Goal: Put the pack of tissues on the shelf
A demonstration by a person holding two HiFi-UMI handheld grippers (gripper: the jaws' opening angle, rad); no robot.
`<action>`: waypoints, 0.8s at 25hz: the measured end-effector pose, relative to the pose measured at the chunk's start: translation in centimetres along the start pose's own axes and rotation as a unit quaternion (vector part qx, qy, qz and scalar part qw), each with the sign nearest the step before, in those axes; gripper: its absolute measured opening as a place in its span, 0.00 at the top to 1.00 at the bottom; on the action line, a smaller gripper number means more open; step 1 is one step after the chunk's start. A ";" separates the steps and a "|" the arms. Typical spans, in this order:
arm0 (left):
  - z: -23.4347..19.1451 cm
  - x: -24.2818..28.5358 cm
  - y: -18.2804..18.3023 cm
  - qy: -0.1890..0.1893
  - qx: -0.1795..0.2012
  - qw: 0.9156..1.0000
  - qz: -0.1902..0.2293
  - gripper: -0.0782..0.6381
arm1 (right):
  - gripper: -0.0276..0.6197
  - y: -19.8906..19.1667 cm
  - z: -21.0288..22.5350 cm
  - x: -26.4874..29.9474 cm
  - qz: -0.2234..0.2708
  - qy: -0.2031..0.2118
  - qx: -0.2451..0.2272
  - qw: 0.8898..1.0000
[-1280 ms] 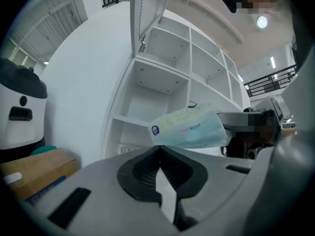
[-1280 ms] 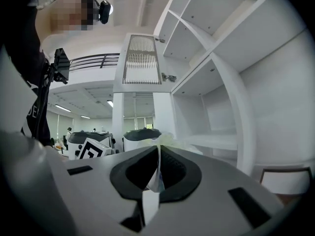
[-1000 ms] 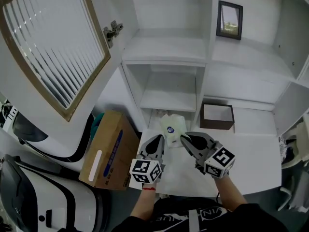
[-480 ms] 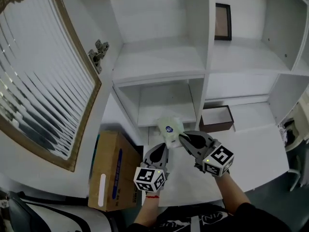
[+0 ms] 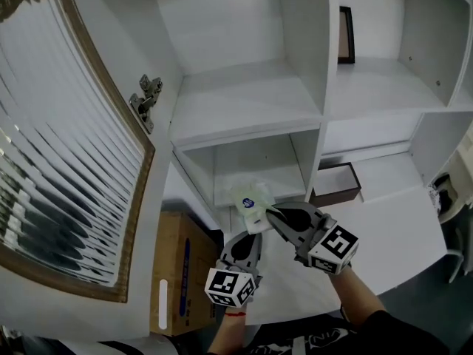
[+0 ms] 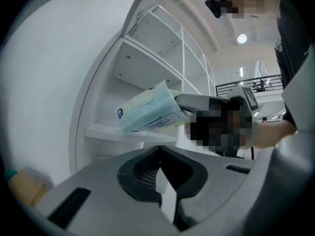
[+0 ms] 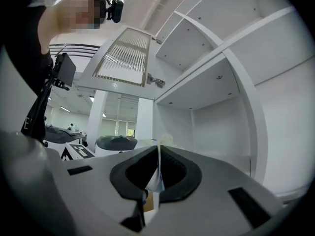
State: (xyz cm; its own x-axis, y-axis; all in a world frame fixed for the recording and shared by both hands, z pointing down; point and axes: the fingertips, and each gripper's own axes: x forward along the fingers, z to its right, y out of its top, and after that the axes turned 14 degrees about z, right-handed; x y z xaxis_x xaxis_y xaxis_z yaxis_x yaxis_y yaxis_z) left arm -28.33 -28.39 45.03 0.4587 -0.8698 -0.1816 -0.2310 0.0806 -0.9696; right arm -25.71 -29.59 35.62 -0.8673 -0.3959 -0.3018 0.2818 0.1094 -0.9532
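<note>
Pack of tissues: I held the pack of tissues [image 5: 250, 198] in the air at the open front of the shelf [image 5: 255, 170], tilted, with its far end over the shelf's front edge. I could not tell whether it touched the board.
Right gripper: The right gripper [image 5: 275, 214] had its fingers clenched on the pack's thin near edge. Gripped by that end, the bulk of the pack could go into the shelf first while the gripper stayed outside.
Left gripper: The left gripper [image 5: 248, 237] hung just below and in front of the shelf, its fingers pressed together on nothing. There it was clear of the pack's way in.
Cabinet door: The louvred cabinet door [image 5: 66, 154] stood swung wide to the left of the shelf, leaving its mouth free.
Bench: The white bench [image 5: 392, 228] ran to the right of the shelf, and a brown open box [image 5: 336, 184] sat just past the shelf's right-hand divider.
Cardboard box: A cardboard box [image 5: 179, 272] stood low to the left of the shelf.
Stage: I judged the carry nearly done, with the set-down left.
Next: I expected to push forward, level the pack onto the shelf, then let go.
Risk: Pinched by so little wrapper, the soft pack could swing or snag on the shelf's edge.
</note>
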 end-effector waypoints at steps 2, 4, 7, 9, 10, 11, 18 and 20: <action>0.1 0.1 0.2 -0.002 0.000 1.000 0.002 0.88 | 0.95 0.1 0.3 0.2 0.001 0.001 -0.010 1.000; -0.2 0.2 0.3 0.000 0.004 1.000 0.001 0.88 | 0.95 -0.5 0.8 0.3 -0.007 0.002 -0.018 1.000; -1.1 0.5 0.4 0.010 0.006 1.000 -0.001 0.88 | 0.95 -1.8 1.7 0.9 -0.015 0.000 -0.013 1.000; -1.4 0.7 0.4 0.014 0.005 1.000 -0.002 0.88 | 0.95 -2.4 2.2 1.4 -0.018 0.000 -0.010 1.000; -1.6 0.8 0.4 0.015 0.005 1.000 -0.002 0.88 | 0.95 -2.7 2.5 1.6 -0.023 0.001 -0.010 1.000; -1.7 1.0 0.5 0.016 0.005 1.000 -0.001 0.88 | 0.95 -3.1 2.9 1.8 -0.030 0.001 -0.012 0.999; -2.2 2.7 0.7 0.018 0.006 1.000 0.001 0.88 | 0.95 -4.7 4.9 2.5 -0.058 -0.006 -0.010 0.998; -2.4 3.0 0.8 0.020 0.005 1.000 0.003 0.88 | 0.94 -5.0 5.1 2.8 -0.063 -0.003 -0.010 0.998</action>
State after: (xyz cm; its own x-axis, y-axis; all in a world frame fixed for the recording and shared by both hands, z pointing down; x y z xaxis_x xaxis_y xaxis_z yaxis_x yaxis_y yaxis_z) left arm -29.17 -32.13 44.11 0.4235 -0.8877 -0.1808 -0.2247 0.0904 -0.9702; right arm -27.46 -35.89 39.57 -0.8928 -0.4135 -0.1788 0.1617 0.0764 -0.9839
